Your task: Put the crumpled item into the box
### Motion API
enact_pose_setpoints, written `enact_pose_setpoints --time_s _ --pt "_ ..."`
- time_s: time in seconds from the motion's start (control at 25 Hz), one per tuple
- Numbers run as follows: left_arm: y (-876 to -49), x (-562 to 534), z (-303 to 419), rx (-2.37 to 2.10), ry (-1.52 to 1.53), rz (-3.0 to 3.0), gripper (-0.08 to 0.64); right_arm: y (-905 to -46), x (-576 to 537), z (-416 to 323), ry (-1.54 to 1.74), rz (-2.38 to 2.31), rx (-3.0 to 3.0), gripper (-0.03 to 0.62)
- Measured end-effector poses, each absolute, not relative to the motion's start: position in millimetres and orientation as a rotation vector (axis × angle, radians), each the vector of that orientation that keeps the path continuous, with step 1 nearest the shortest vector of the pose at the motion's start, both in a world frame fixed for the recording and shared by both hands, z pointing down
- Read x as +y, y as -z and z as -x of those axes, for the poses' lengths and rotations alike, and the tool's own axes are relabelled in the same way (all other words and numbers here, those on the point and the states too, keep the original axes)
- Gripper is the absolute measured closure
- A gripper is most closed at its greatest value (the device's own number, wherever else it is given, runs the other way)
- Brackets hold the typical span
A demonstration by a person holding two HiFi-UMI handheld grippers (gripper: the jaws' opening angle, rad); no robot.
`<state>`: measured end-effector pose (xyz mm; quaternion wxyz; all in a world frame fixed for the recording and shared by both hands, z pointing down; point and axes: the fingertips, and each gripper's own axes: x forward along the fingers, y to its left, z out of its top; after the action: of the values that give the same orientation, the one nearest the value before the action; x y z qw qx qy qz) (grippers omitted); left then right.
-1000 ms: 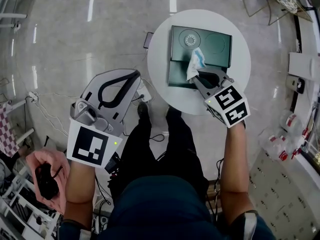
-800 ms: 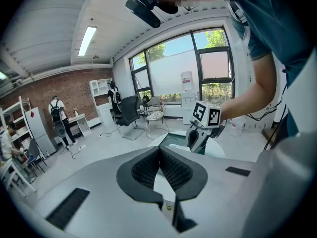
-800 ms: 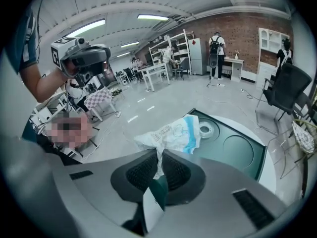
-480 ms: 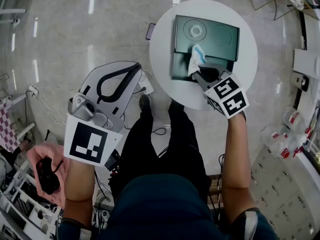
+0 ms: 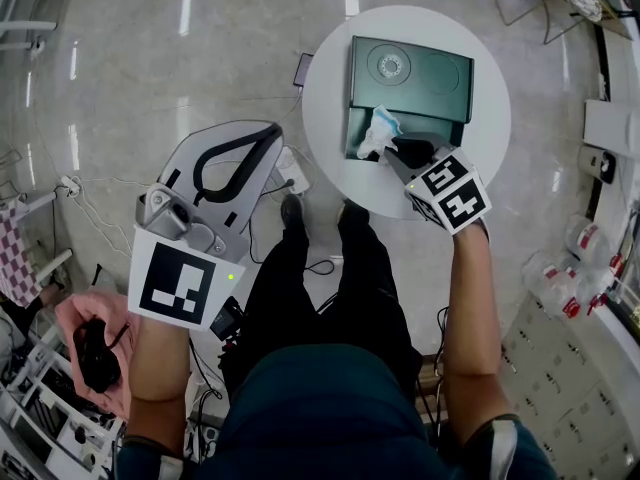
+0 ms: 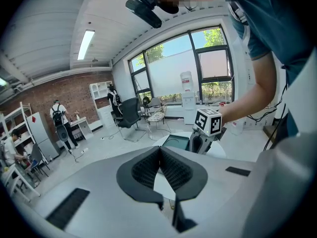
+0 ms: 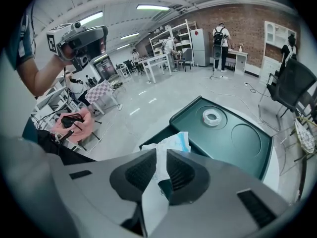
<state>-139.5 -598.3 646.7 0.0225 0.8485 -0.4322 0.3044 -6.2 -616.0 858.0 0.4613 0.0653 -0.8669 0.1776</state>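
A round white surface (image 5: 495, 118) stands at one o'clock on the glossy grey floor (image 5: 150, 68). Thin white cables (image 5: 95, 193) trail at nine o'clock, with a checked cloth (image 5: 12, 258) just beside them. At eight o'clock lies a pink cloth (image 5: 70, 313) with a black thing (image 5: 92, 356) on it. Across the room are a black office chair (image 7: 292, 86) and a person with a backpack (image 7: 219, 37) near the brick wall (image 7: 247, 16).

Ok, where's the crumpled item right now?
The crumpled item is pinched in the right gripper, over the near open part of the dark green box on the round white table, upper right in the head view.
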Motion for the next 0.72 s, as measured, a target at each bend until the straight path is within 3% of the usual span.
enact_pose_setpoints --time_s 0.4,0.72 --pt "-573.2 -574.7 145.9 -1.397 -0.959 -2.680 0.541 -796.9 -596.7 2.5 -0.431 -0.189 -2.148 0.540" --pt "-520.0 -548.9 162.2 -1.447 -0.979 -2.701 0.540 -856.6 -583.7 8.9 -0.502 -0.203 -2.009 0.538"
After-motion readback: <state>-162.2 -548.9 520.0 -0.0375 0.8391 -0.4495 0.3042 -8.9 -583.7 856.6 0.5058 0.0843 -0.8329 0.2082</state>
